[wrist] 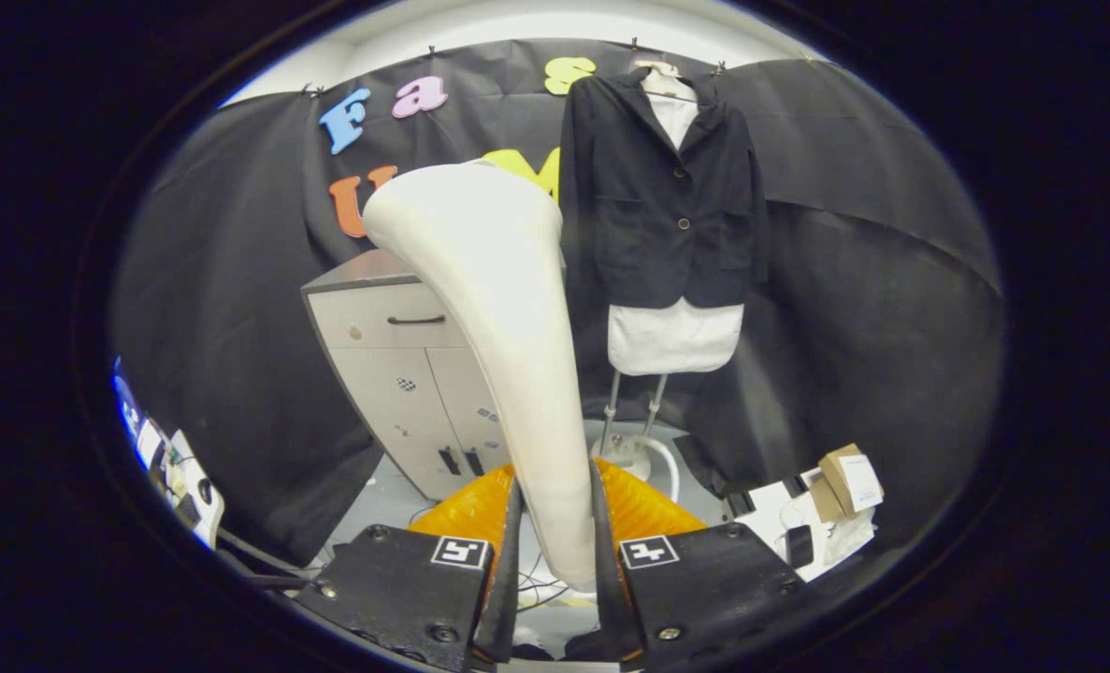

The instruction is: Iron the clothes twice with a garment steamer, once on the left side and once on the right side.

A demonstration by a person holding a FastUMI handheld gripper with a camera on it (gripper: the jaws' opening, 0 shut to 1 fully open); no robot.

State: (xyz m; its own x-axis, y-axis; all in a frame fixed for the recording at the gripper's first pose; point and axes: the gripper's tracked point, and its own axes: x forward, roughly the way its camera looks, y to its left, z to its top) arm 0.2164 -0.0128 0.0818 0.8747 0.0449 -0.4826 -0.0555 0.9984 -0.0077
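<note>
My gripper [555, 547] is shut on the white garment steamer [498, 308], both fingers pressing on its narrow handle. The steamer rises from between the fingers and flares into a wide head at the top, left of the clothes. A dark jacket [662, 196] over a white shirt [674, 336] hangs on a hanger beyond the fingers, in front of the black cloth wall. The steamer head stands apart from the jacket, a gap showing between its right edge and the jacket's left sleeve.
A grey cabinet [405, 374] with a drawer and doors stands behind the steamer on the left. The clothes stand's metal legs and base [634, 435] rest on the floor. Cardboard boxes and white items [830, 505] lie on the right. Cables and devices [180, 486] sit at the left.
</note>
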